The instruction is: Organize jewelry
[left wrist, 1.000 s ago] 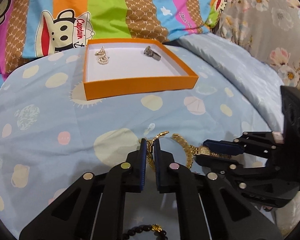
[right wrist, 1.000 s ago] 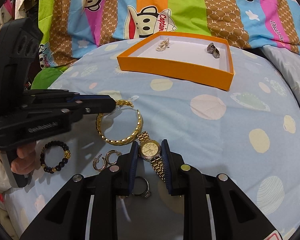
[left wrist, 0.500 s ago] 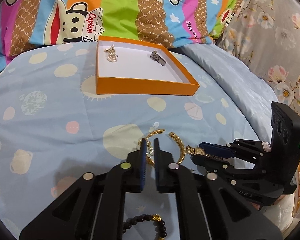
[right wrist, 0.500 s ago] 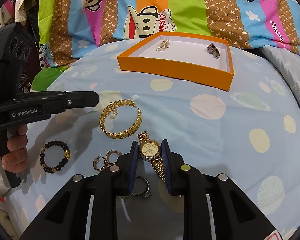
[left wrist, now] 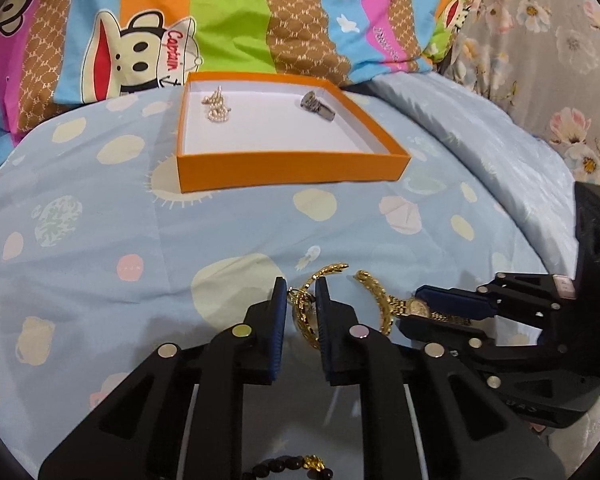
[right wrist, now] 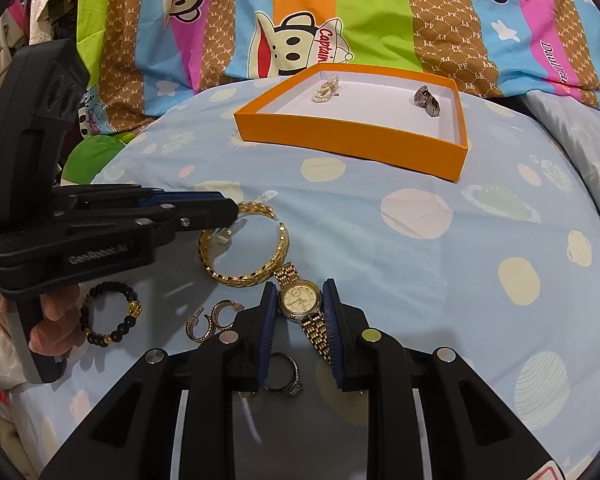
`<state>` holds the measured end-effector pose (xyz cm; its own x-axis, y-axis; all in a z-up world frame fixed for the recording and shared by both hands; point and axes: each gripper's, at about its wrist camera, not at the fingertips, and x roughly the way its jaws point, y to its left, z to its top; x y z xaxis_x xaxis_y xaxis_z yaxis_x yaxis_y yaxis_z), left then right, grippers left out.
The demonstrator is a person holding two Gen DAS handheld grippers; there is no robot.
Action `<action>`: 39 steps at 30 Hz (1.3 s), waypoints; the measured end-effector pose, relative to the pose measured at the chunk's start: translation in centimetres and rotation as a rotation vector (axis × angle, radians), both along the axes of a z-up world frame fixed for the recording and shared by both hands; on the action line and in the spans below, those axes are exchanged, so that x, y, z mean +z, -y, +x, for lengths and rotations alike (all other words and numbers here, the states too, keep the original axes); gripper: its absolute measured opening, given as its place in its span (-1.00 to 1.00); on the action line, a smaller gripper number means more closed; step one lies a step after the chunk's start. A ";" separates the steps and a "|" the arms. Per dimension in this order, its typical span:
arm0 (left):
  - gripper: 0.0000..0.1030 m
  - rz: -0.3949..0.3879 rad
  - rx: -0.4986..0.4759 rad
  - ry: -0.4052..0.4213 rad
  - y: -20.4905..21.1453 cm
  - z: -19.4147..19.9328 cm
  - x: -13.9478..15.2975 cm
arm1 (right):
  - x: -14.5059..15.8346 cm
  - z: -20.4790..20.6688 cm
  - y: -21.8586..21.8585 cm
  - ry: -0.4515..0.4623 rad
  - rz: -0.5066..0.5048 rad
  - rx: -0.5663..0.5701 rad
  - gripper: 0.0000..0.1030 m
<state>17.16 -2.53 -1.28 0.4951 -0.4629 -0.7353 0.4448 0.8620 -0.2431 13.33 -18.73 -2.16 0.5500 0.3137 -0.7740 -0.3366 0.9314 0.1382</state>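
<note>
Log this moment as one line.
left gripper: around gold bangle | right gripper: straddling gold watch | orange box: two pieces

In the left wrist view, the near arc of the gold bangle [left wrist: 305,312] is hidden behind the fingers of the left gripper [left wrist: 301,294], and only the upper arc of the black bead bracelet [left wrist: 288,473] is seen, cut off at 6 o'clock. The gold watch [left wrist: 416,307] is largely covered by the right gripper [left wrist: 414,308]. In the right wrist view, the ring [right wrist: 285,374] is partly hidden by a finger. Whether contact is made with bangle or watch cannot be judged.
</note>
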 end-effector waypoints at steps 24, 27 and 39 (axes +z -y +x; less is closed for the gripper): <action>-0.68 -0.187 -0.158 -0.056 -2.3 -5.6 1.5 | 0.1 -0.2 -0.3 0.003 0.001 0.006 -0.56; -0.41 -0.165 -0.135 -0.045 -2.4 -6.0 1.3 | 0.1 -0.3 -0.1 0.002 0.005 0.005 -0.56; -0.28 -0.181 -0.056 -0.022 -4.6 -6.0 1.6 | 0.1 -0.2 0.1 0.006 -0.002 0.005 -0.56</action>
<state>11.18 2.12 0.30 0.4497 -0.6149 -0.6478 0.4833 0.7775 -0.4024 13.09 -18.87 -2.01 0.5530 0.3144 -0.7716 -0.3416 0.9302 0.1341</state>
